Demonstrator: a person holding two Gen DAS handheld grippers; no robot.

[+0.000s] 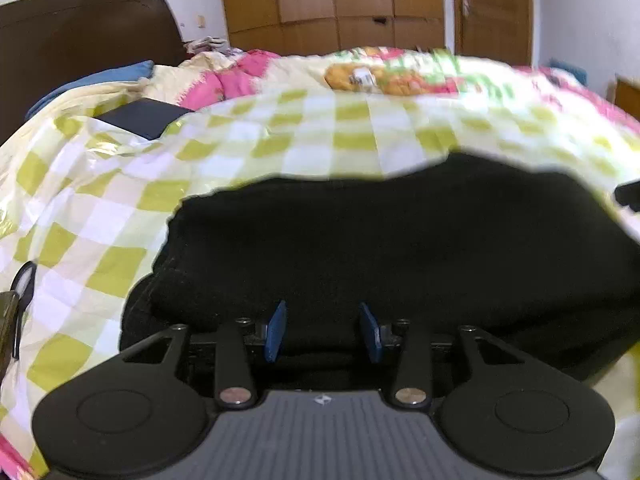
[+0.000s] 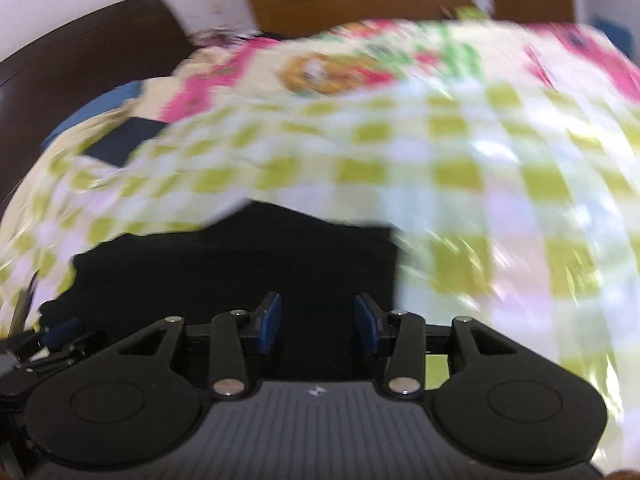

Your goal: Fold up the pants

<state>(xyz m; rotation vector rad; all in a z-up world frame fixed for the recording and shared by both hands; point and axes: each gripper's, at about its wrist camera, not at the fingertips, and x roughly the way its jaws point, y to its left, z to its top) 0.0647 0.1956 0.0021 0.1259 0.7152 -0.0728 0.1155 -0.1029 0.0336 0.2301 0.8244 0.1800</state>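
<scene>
The black pants (image 1: pixel 400 248) lie in a thick folded bundle on a green-and-white checked sheet (image 1: pixel 248 136). My left gripper (image 1: pixel 323 332) hovers at the bundle's near edge. Its blue pads (image 1: pixel 276 332) stand apart, and no fabric looks pinched between them. In the blurred right wrist view, my right gripper (image 2: pixel 318 328) is open over the near right part of the black pants (image 2: pixel 240 264), close to their right edge. Only dark cloth shows beneath its pads (image 2: pixel 269 326). The other gripper (image 2: pixel 60 338) shows at the lower left of that view.
A dark blue folded garment (image 1: pixel 144 118) lies at the far left of the bed, with a blue pillow (image 1: pixel 96 80) and a dark headboard (image 1: pixel 80 40) behind it. A pink patterned quilt (image 1: pixel 380 68) covers the far side. Wooden wardrobes (image 1: pixel 340 4) line the back wall.
</scene>
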